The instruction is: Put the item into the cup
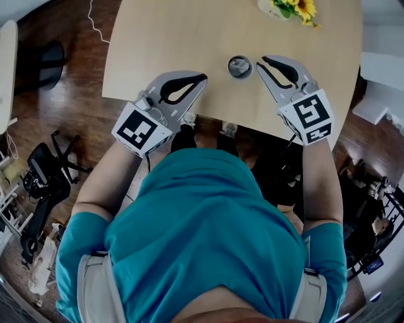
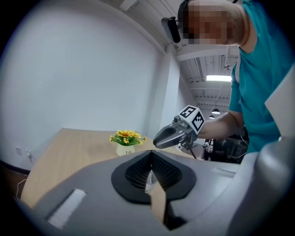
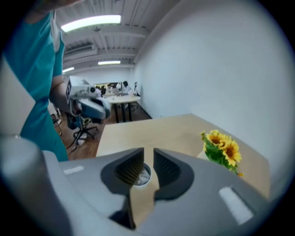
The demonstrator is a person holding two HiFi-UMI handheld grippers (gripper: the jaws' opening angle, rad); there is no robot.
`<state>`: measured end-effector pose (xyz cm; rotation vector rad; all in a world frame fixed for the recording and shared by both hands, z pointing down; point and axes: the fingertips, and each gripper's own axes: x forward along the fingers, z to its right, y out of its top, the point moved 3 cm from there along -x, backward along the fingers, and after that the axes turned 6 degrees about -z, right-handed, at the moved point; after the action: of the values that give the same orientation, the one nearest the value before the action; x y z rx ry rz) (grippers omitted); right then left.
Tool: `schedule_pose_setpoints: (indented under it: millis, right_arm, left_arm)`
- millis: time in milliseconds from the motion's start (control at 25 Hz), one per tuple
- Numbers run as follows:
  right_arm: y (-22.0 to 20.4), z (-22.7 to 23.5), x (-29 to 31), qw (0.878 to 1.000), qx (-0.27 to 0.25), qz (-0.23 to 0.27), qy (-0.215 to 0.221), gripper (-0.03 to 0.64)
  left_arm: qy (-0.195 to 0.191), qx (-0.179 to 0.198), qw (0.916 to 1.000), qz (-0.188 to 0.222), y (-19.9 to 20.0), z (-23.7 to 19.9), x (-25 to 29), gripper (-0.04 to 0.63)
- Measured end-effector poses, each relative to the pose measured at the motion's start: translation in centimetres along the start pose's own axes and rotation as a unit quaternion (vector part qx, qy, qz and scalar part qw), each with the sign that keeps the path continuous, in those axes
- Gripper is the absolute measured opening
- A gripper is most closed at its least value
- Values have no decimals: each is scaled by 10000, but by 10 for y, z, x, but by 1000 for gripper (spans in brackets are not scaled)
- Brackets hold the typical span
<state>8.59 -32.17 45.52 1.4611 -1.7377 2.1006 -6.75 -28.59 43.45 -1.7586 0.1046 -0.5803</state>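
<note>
A small grey cup [image 1: 240, 66] stands on the light wooden table [image 1: 164, 38] near its front edge, with a crumpled pale item inside it. My left gripper [image 1: 202, 77] hovers left of the cup, jaws meeting at the tips with nothing between them. My right gripper [image 1: 261, 62] sits just right of the cup, its jaws a narrow gap apart and empty. In the right gripper view the cup [image 3: 143, 175] shows through the gap between the jaws of that gripper [image 3: 148, 154]. In the left gripper view the left gripper [image 2: 151, 154] points toward the right gripper [image 2: 158, 139].
A white pot of sunflowers [image 1: 295, 7] stands at the table's far right edge. A black chair [image 1: 38, 183] and clutter sit on the wooden floor at the left. More gear lies on the floor at the right [image 1: 372, 189].
</note>
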Motion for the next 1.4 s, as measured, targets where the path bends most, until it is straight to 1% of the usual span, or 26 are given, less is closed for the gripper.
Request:
schedule_pose_setpoints:
  millis: [80,200,360,440,520,600,680,760,960,1120,1200,1320,1400]
  right_arm:
    - [2,6,-18,9987,242,452,-23,66]
    - [-8,13,-47,9923,661,1042,-97,66]
    - [-39,16,-75,9747,1526,1624,-156,64]
    - [-54,13,-83,9680,1686,1844,-235,64]
    - [-64,11,-94,9623,1716,2077,-375,64]
    - [-70,10,-107,9559,1818,2253,-490,64]
    - [-72,10,-120,9529,1882,2321,-514,63]
    - [-71,9,-134,9512,1874,2404,-488,61]
    - [-71,4,-174,9493,1549,2696,-459,55]
    - [-79,-3,-198,9504,1350,2791,-248,49]
    - [-81,-4,-206,9496,1332,2832,-178,46]
    - [-83,-17,-210,9474,1347,2898,-178,44]
    - [-81,-31,-211,9468,1329,2925,-188,43]
  left_arm:
    - [0,126,9999,-13,2,0,0,2]
    - [45,122,9999,-4,7,5,4,2]
    - [104,48,9999,-49,7,9,8,2]
    - [87,4,9999,-110,4,8,10,2]
    - [51,-107,9998,-131,7,7,13,2]
    - [58,-356,9993,-103,12,7,15,2]
    - [103,-593,9981,-104,18,9,15,2]
    - [173,-655,9976,-113,26,14,15,2]
    - [392,-426,9983,-63,47,46,14,2]
    - [652,-463,9967,122,59,78,9,2]
    - [671,-460,9966,131,63,90,6,2]
    - [651,-249,9976,35,59,106,-9,2]
    - [675,-188,9975,78,56,112,-23,2]
